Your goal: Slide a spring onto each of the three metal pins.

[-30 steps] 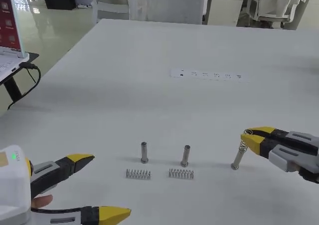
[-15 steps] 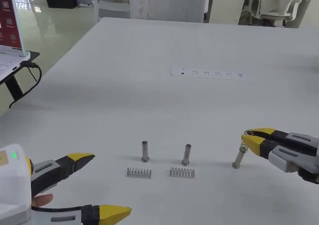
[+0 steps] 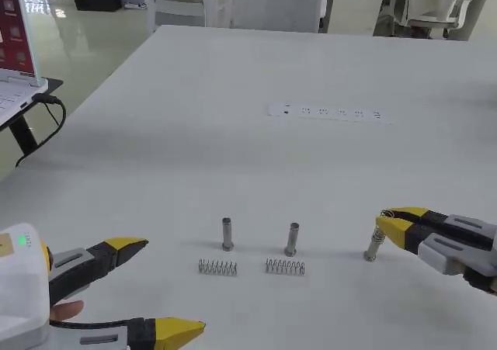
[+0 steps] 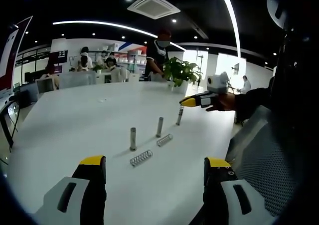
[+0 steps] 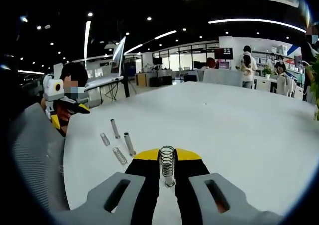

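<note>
Three short metal pins stand in a row on the white table: the left pin (image 3: 227,234), the middle pin (image 3: 292,240) and the right pin (image 3: 374,244), which leans slightly. My right gripper (image 3: 386,221) is shut on a spring (image 5: 167,165) threaded over the top of the right pin. In front of the left pin a loose spring (image 3: 217,267) lies flat. Another loose spring (image 3: 285,267) lies before the middle pin. My left gripper (image 3: 163,288) hovers open and holding nothing at the near left, well short of the left pin (image 4: 133,138).
A flush socket strip (image 3: 322,113) sits mid-table beyond the pins. At the far left, off the table, a laptop (image 3: 12,63) stands on a stand with a cable. Chairs stand past the far edge (image 3: 264,8). People stand in the room behind.
My right gripper has sunk a little with the spring, lower along the right pin, and the pin leans less than before. The left gripper has stayed put.
</note>
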Demonstrator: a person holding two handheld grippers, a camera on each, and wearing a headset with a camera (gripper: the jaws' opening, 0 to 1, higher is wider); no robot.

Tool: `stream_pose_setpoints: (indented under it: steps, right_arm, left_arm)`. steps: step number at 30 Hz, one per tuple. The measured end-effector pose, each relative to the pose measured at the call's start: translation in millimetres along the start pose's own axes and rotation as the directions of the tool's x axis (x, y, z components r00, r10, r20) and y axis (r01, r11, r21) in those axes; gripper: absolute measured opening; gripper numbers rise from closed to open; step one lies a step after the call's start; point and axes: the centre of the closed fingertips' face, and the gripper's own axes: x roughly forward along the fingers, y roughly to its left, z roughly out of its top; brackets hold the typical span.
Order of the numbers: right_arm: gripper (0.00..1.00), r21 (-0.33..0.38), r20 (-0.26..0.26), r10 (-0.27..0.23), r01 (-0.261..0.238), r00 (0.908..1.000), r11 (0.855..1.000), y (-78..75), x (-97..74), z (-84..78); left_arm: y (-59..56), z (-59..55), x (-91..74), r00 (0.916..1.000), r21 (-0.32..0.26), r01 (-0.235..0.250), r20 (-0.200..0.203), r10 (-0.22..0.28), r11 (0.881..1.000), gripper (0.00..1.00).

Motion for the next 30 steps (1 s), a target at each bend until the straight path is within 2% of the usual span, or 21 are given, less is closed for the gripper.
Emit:
stream_pose_setpoints:
  steps: [30]
  right_arm:
    - [0.08,-0.006,-0.034,0.02,-0.021,0.9992,1.0,0.1,5.5,-26.8]
  left_arm:
    - [-0.2,-0.9,-0.6,0.9999,0.001,-0.008,-0.01,0.008,1.0,0.76]
